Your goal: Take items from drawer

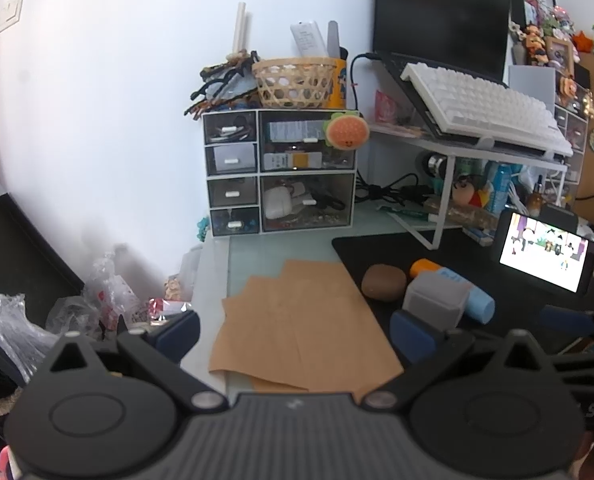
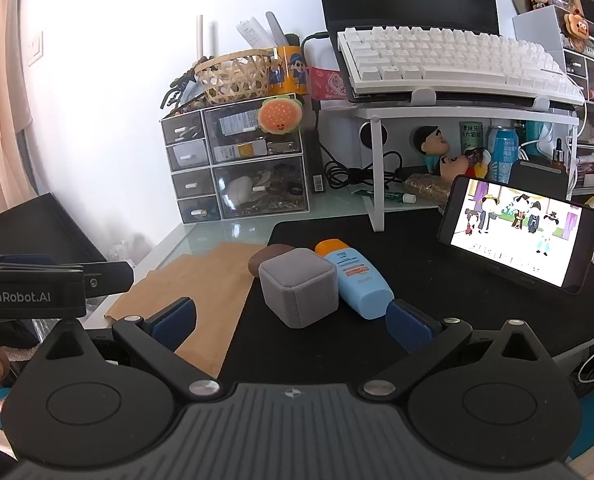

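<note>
Ahead of both grippers, at the back of the desk [image 2: 233, 232], stands the drawer unit [image 1: 280, 172] with every drawer pushed in; through its clear fronts small items show, too jumbled to name, and a burger plush [image 1: 347, 131] hangs on its upper right front. A basket [image 1: 295, 82] sits on top.

The left gripper [image 1: 297, 334] has its blue-padded fingers [image 1: 179, 334] spread wide and holds nothing. Brown paper [image 1: 301, 328] lies between them, and the right finger's tip sits just beside a grey box [image 1: 435, 300].

The right gripper [image 2: 291, 320] is likewise spread wide and empty. The grey box [image 2: 299, 286] lies between its fingers [image 2: 409, 326], just beyond the tips, on a black mat [image 2: 437, 280]. A blue tube [image 2: 355, 278] with an orange cap touches the box on the right, its lower end just beside the right fingertip. A brown pebble-like lump [image 2: 267, 258] lies behind the box, touching it. The left gripper's side shows past the left finger, hovering over the desk edge.

Beyond the right finger a phone [image 2: 517, 236] stands tilted, its screen lit with a cartoon. Farther back a white keyboard [image 2: 453, 62] rests on a laptop atop a white stand.
</note>
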`<state>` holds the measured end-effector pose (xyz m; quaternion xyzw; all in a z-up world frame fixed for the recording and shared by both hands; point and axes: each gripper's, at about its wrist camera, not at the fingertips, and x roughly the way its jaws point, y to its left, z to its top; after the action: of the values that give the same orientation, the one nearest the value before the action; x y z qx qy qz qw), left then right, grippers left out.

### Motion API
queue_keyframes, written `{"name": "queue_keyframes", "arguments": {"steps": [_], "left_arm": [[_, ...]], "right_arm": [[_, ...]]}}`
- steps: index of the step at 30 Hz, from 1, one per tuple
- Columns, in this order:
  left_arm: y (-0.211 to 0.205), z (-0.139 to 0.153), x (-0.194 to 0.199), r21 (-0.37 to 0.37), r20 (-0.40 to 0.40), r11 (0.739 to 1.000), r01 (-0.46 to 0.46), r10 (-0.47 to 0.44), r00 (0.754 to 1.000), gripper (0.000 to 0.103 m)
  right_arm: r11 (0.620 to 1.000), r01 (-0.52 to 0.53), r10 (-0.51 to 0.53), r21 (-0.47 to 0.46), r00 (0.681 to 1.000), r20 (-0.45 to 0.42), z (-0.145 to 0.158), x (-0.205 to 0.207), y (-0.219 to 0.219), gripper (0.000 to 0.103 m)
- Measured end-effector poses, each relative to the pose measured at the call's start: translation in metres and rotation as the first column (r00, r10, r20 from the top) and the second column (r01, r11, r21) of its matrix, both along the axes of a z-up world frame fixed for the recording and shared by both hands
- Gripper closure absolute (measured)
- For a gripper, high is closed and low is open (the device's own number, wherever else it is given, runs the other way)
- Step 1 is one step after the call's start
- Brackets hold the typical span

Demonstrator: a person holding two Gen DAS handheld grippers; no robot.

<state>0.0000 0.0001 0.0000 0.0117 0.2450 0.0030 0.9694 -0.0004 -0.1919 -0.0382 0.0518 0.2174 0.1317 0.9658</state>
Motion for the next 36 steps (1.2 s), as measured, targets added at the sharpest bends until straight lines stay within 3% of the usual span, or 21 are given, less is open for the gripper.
{"name": "queue_keyframes", "arguments": {"steps": [29,36], "left_arm": [[-0.004,0.000,0.001,0.020,0.009,1.000,0.007,-0.007,1.000,0.000],[-0.007,-0.001,0.006,0.037,0.009,0.999,0.012,-0.013,1.000,0.000]], "right_arm": [[0.998,-0.012,0.011,0.057,1.000,0.013,-0.004,-0.009,-0.001,0.000],[0.998,0.011,-0.011,0.069,1.000,-0.004,-0.005,0.007,-0.013,0.000]]}}
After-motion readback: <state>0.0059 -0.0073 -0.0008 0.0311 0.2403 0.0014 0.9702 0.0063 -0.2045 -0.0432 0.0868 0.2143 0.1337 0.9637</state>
